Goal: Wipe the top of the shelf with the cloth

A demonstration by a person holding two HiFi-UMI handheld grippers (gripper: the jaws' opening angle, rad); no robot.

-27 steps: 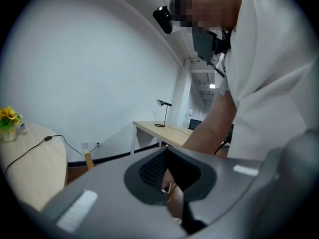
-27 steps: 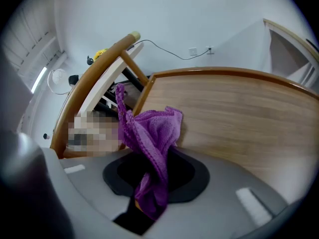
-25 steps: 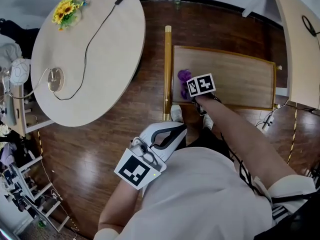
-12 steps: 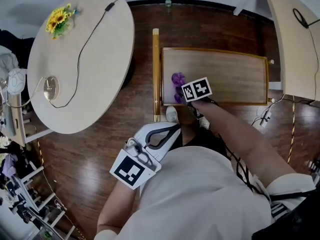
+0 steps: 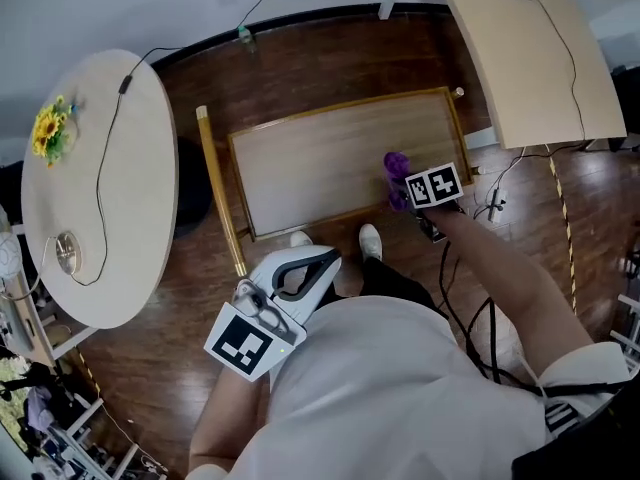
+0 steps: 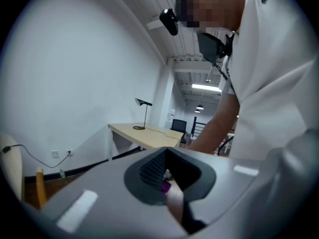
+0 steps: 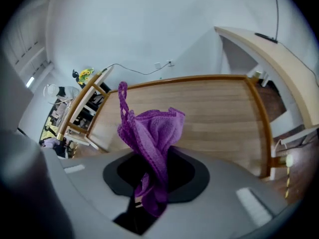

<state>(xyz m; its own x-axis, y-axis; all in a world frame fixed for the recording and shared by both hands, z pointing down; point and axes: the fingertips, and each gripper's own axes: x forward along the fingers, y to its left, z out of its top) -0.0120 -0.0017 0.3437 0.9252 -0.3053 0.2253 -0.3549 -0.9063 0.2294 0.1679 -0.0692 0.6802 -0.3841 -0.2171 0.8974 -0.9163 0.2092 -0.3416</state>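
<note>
The cloth (image 5: pixel 397 166) has moved along the shelf (image 5: pixel 320 163) since the earlier frame. It was at the shelf top's left end then, and it now sits near the right end, close to the front edge. The head view has also swung round, so the shelf lies more to the middle of the picture.

The purple cloth is bunched and pinched in the right tongs (image 5: pixel 405 190). In the right gripper view the cloth (image 7: pixel 149 133) stands up out of the right tongs (image 7: pixel 149 183), with a tail hanging down between the jaws and the bare wooden top stretching ahead. From the head view, the bunch seems to press on the top, though contact is hard to confirm.

The left tongs (image 5: pixel 300 273) are held back near the person's body, well apart from the shelf. Their jaws are pressed together on nothing.

As a judgement, one sweep along the front strip looks about done. The middle and rear of the top probably remain to be wiped, and no dirt shows either way.
</note>
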